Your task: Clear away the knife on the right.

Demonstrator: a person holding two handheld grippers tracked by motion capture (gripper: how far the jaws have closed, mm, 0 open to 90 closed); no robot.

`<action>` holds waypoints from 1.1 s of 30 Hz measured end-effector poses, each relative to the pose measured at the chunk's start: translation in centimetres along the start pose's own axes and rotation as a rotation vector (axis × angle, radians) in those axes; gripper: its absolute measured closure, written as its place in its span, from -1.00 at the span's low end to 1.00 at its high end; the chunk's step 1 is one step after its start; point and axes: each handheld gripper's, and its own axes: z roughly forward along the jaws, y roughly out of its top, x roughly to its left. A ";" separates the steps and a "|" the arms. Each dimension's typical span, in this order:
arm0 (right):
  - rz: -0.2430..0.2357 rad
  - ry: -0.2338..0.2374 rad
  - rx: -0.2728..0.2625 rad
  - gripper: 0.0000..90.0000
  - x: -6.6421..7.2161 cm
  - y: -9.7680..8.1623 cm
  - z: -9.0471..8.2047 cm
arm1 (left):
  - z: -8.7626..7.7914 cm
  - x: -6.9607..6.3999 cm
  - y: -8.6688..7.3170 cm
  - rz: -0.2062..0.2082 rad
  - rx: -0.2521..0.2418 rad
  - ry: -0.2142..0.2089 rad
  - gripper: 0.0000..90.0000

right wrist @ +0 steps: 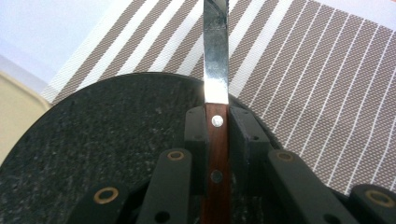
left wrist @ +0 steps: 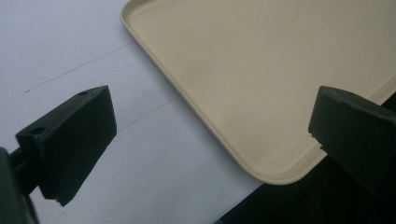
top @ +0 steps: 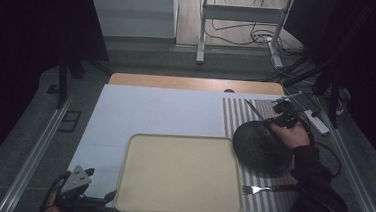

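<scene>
My right gripper (right wrist: 217,122) is shut on the reddish wooden handle of a table knife (right wrist: 215,56). Its steel blade points away over the brown-and-white striped placemat (right wrist: 299,70). Just beneath the jaws lies a dark, speckled round plate (right wrist: 93,149). In the high view that gripper (top: 281,118) is at the plate's (top: 260,148) far right rim, and the knife blade (top: 252,108) reaches toward the back left. My left gripper (top: 77,188) hovers at the table's front left corner. Its jaws stand wide apart (left wrist: 210,144) with nothing between them, above the near corner of a beige tray (left wrist: 261,70).
The beige tray (top: 181,173) is bare and lies at the front centre of the white table cover (top: 150,111). A fork (top: 265,189) with a reddish handle rests on the placemat (top: 235,114) in front of the plate. A power strip (top: 317,121) lies beyond the right edge.
</scene>
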 end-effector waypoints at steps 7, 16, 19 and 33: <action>0.005 0.013 -0.013 0.74 1.1 -0.7 -0.7 | 0.0 0.3 0.0 -0.025 -0.005 -0.005 -0.98; 0.002 0.033 -0.029 0.74 2.7 -1.6 -1.7 | -0.1 0.5 -0.1 -0.060 -0.015 0.006 -1.00; -0.004 0.036 -0.030 0.74 3.4 -1.9 -1.9 | -0.1 0.6 0.0 -0.075 -0.014 0.011 -1.00; -0.017 0.061 -0.052 0.74 6.3 -3.3 -3.4 | 0.1 1.0 0.1 -0.133 0.005 0.063 -1.00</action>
